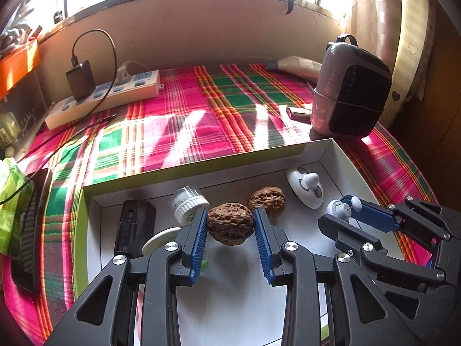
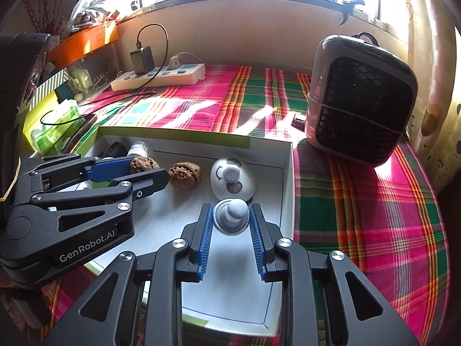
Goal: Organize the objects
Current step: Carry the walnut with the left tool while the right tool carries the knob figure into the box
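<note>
Brown walnut (image 1: 229,224) clamped in left gripper (image 1: 230,230), grey knob (image 2: 232,219) pinched in right gripper (image 2: 231,227); both over box (image 2: 285,173) w/ other bits inside, task looks nearly done.

left wrist view: sits behind the left gripper (image 1: 230,225), looks forward and down along its 2 fingers into the white box (image 1: 201,167), close up; window wall beyond.
right wrist view: behind the right gripper (image 2: 232,222), same forward-down angle, close over the box's right end (image 2: 288,173).
facing: both toward the window.
shared: box interior, loose walnut (image 1: 266,201) (image 2: 185,175), power strip (image 1: 115,98) (image 2: 161,76), fan (image 1: 353,89) (image 2: 363,98), plaid cloth (image 1: 187,121) (image 2: 360,201).
cross-sight: each view catches the other gripper from the side.
</note>
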{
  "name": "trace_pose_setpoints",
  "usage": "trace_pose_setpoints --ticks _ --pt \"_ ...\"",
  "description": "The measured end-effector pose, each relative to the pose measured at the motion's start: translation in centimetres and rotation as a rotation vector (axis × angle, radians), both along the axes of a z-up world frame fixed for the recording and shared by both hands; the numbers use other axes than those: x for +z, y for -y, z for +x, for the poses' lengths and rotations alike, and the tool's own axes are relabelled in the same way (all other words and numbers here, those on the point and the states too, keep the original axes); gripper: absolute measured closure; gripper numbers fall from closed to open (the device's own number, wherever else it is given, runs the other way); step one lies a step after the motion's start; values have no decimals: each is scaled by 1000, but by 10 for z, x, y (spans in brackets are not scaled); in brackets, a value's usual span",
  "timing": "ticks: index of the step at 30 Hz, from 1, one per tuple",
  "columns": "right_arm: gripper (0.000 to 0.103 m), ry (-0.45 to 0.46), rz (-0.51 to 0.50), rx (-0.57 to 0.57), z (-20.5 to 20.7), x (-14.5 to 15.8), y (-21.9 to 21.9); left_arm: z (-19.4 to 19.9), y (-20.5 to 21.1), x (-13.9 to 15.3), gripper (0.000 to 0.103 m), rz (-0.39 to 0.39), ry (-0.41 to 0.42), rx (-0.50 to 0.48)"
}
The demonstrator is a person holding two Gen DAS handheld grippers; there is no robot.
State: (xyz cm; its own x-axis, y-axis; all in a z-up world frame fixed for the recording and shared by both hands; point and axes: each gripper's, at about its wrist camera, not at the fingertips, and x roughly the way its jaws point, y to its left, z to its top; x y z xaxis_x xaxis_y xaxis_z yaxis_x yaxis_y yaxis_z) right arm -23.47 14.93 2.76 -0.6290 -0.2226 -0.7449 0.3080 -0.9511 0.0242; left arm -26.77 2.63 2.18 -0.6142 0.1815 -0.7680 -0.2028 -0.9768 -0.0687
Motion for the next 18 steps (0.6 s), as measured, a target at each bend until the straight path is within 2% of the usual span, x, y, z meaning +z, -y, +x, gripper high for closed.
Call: trace_pose_setpoints --ticks 18 --pt "76 -39 66 11 -2 -3 6 -4 -6 -4 72 -51 8 -13"
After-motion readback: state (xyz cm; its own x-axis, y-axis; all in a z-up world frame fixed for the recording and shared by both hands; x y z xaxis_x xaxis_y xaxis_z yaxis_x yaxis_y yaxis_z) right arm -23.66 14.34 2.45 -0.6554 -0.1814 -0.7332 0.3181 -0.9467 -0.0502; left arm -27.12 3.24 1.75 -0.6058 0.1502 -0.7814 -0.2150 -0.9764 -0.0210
